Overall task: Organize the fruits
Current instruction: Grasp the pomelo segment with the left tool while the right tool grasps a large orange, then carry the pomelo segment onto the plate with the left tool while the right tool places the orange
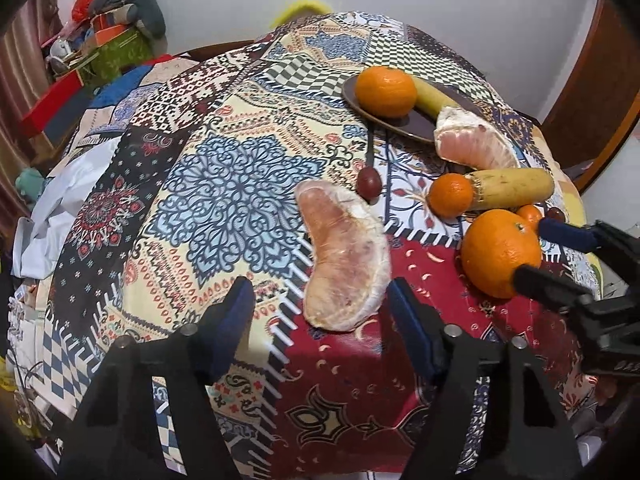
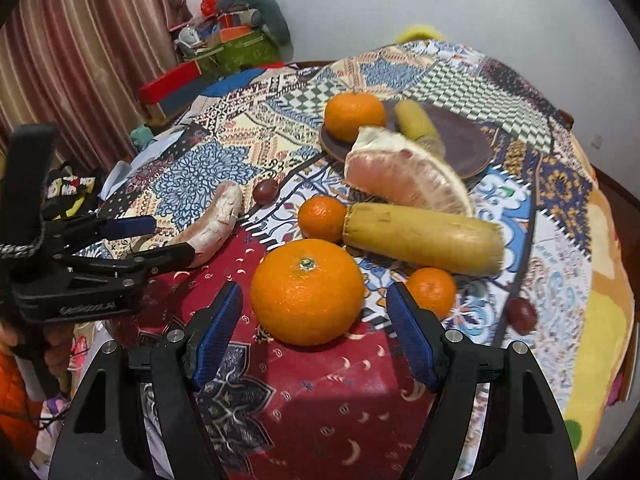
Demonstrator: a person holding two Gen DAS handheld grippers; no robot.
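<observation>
The left gripper (image 1: 320,296) stands open around the near pomelo segment (image 1: 344,260), not pressing. The right gripper (image 2: 314,308) is open at the big orange (image 2: 307,291). The segment looks soft and easy to tear, so hold it gently across its thick middle.

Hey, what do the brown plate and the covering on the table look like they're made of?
The plate looks like dark wood or a matte brown plastic: flat, thin-rimmed, dull, with no bright glare. I can't tell which. The table covering looks like printed fabric, perhaps a coated cloth: patchwork patterns run unbroken over soft folds and it drapes over the table's edge, with a faint sheen.
</observation>
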